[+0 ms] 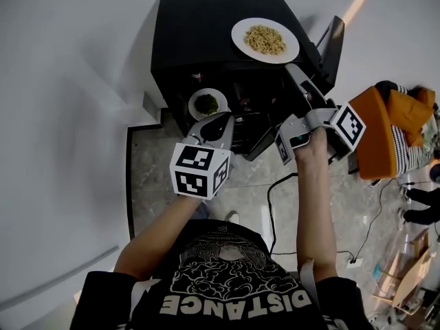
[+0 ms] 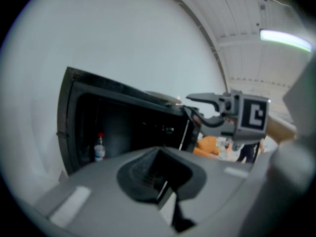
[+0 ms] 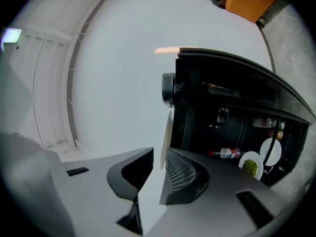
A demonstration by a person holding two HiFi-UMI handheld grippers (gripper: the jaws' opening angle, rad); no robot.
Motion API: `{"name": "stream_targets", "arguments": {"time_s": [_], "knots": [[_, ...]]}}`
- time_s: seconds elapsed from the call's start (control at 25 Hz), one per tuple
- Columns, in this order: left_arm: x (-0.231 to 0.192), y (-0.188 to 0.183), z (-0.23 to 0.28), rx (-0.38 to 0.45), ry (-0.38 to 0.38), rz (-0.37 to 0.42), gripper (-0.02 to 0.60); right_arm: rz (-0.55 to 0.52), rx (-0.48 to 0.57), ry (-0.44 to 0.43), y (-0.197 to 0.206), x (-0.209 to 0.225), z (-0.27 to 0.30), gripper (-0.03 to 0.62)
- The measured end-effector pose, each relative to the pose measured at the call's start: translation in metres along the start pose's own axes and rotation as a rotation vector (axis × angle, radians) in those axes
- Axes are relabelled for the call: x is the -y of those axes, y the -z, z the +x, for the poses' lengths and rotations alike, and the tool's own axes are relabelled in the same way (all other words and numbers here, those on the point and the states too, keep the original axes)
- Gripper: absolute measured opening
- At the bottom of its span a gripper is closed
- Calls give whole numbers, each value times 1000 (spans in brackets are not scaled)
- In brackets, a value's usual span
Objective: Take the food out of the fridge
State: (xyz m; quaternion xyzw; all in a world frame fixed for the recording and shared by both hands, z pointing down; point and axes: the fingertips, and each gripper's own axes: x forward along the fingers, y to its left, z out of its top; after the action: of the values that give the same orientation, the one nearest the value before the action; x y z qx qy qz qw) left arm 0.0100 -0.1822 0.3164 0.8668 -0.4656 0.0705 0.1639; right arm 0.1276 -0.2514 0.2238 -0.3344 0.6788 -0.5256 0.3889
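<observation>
Right claw [image 3: 159,154] narrowly parted about rim of noodle plate [image 1: 238,38] atop black fridge [image 1: 192,33], left claw [image 2: 158,157] closed and empty

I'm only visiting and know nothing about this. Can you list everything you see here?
Black mini fridge: one, black, against white wall, door open.
Round white plate of yellowish food: one, white, atop the fridge.
Small white plate of green food: one, white, inside the fridge.
Clear red-capped bottle: at least one, clear, inside the fridge.
Orange cushioned seat: one, orange, right of the fridge.
Black cable: at least one, black, on the floor.
Left claw: one, grey, jaws together, before the fridge.
Right claw: one, grey, jaws apart, top plate's rim between them.
</observation>
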Motion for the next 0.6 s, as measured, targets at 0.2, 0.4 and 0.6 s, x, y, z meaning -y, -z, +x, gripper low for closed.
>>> {"name": "stream_targets", "arguments": {"time_s": [0.2,0.4,0.6], "knots": [[10,2,-7,17,-37,9,2,-150,-102,17,27,8,-29,48],[23,11,-16,17,-71,19,2,-432,-219,95,68,23,-53,48],[36,24,-27,9,-111,29,2,-684,-317,188,98,45,-80,46]]}}
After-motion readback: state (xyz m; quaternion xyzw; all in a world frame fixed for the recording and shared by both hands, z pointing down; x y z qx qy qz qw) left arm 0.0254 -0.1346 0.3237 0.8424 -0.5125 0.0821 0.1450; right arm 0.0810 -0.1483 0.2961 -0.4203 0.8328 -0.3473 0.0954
